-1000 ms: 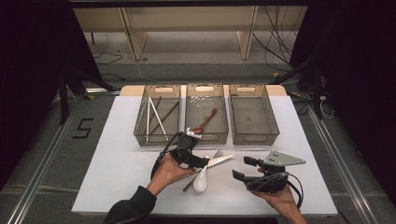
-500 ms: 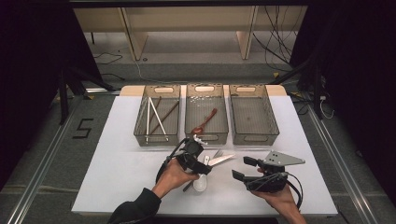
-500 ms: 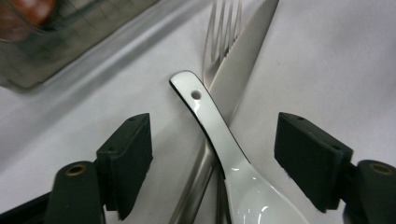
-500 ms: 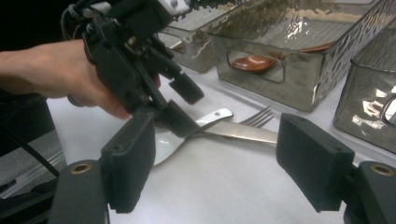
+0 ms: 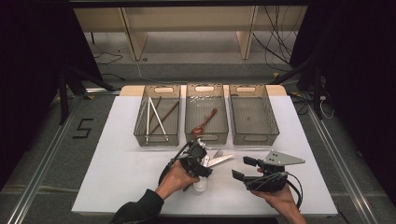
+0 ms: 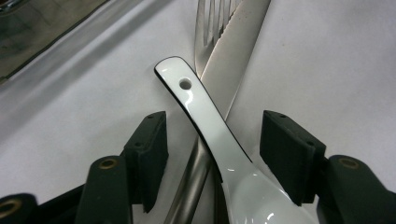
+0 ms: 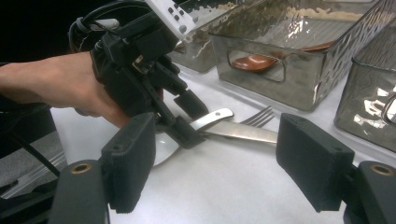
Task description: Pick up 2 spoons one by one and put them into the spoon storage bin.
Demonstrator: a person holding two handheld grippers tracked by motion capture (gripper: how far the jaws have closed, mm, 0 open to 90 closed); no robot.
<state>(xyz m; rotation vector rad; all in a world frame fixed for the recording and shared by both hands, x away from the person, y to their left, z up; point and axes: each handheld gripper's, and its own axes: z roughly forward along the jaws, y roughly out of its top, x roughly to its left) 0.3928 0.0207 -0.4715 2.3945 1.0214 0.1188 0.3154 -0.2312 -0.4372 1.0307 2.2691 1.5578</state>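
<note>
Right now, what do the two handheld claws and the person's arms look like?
Both are black two-jaw units with blocky rectangular pads. The left claw has brass-coloured screws at the jaw bases and a white perforated block on top. The right claw carries a grey three-cornered plate, and a black cable loops from it. The left forearm wears a dark sleeve; the right forearm is bare.

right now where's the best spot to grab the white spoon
Grip the white spoon on its narrow handle, from above, as the left gripper straddles it; its jaws have just been closing. The handle lies raised across the fork and knife.
</note>
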